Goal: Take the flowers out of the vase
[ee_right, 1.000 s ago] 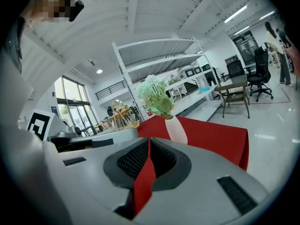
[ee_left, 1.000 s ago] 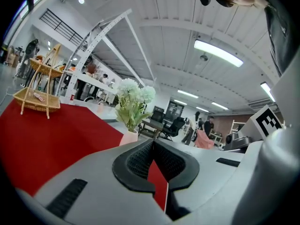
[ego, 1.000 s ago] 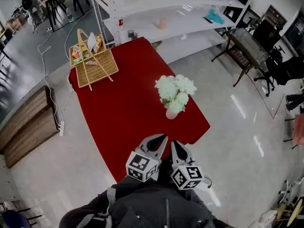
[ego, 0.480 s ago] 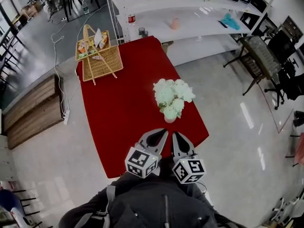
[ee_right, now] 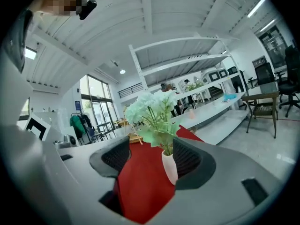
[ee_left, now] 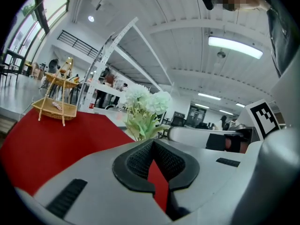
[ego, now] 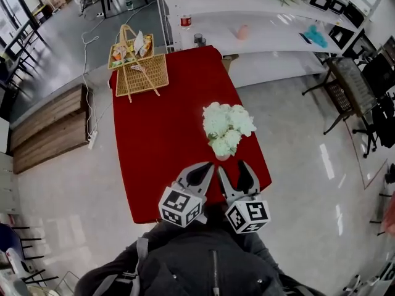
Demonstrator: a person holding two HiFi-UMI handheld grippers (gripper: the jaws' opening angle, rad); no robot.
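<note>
The vase [ego: 222, 157] is the reference point. It stands upright on the red table [ego: 154, 147], close to the table's near right corner, and holds a bunch of white flowers [ego: 226, 125] with green leaves. The flowers are fully seated in the vase.

Left claw [ego: 210, 165]: positioned just short of the vase, on its left side, over the near edge of the table. In the left gripper view its jaws are closed tip to tip with nothing clamped [ee_left: 152, 142]. The flowers [ee_left: 145, 100] show beyond the tips, apart from them.

Right claw [ego: 234, 168]: positioned just short of the vase, directly in front of it. Its jaws are opening. In the right gripper view [ee_right: 150, 146] the vase [ee_right: 169, 165] and flowers [ee_right: 150, 104] line up in the gap between the jaws, but lie ahead of them; the pads touch neither.

A wicker basket [ego: 141, 73] sits well beyond the vase, at the far left end of the table. White shelves [ego: 247, 32] stand further beyond the vase.
</note>
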